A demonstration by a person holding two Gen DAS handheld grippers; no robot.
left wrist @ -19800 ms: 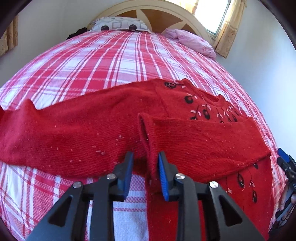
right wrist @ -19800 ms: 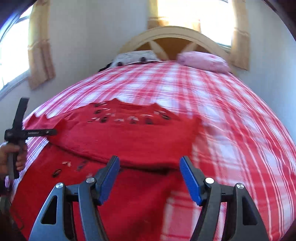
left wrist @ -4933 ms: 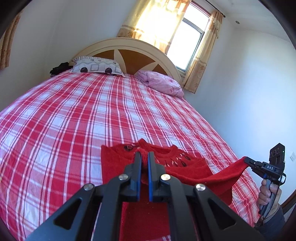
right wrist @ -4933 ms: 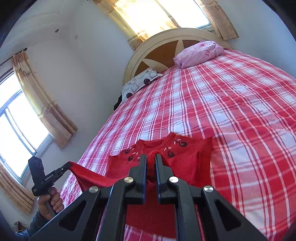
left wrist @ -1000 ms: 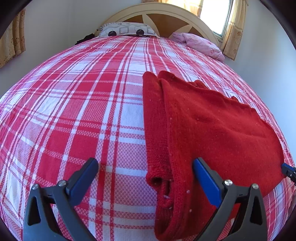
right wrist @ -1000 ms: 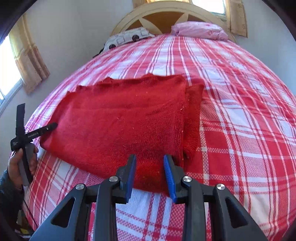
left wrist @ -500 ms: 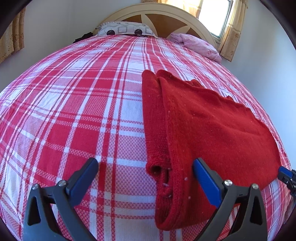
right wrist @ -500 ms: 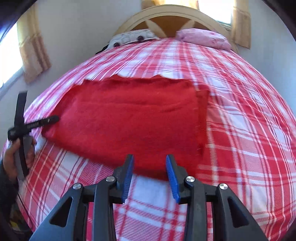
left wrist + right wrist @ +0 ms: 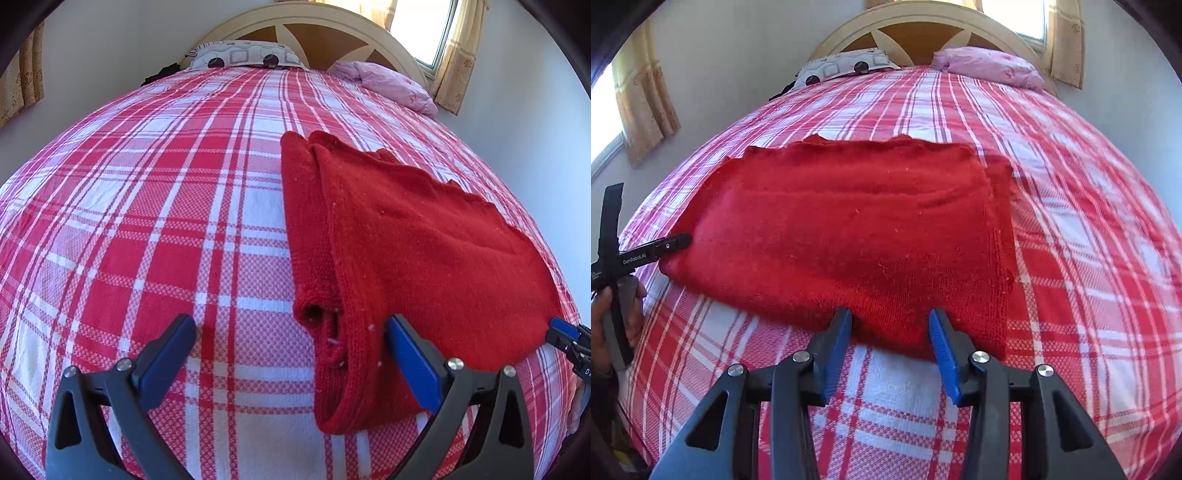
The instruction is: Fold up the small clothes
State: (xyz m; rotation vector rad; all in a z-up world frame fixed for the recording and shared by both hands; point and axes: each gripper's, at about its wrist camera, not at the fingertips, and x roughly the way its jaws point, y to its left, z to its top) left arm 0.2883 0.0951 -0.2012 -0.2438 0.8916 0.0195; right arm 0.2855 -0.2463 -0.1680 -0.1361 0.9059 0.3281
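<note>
Sweater first: the red knitted sweater [image 9: 424,240] lies folded into a thick rectangle on the bed's red-and-white plaid cover [image 9: 147,221], toward the near side of the bed, with its layered edges and a rolled sleeve end showing at the corner nearest my left claw [image 9: 291,354]. That left claw has its blue-padded fingers [image 9: 410,354] spread wide apart and grips nothing; the folded corner sits between them, closer to the right-hand finger. From my right wrist view the sweater [image 9: 857,236] spreads out flat ahead, a narrower under-layer peeking out along its right side. My right claw [image 9: 890,347] is also parted, though less widely, empty, its blue fingertips [image 9: 838,332] at the near edge of the knit; whether they touch it I cannot tell. In that same view my left claw [image 9: 674,243] points at the sweater's left corner. At the head of the bed a grey patterned pillow [image 9: 243,55] and a pink pillow [image 9: 391,85] lean near the cream arched headboard [image 9: 314,18].
</note>
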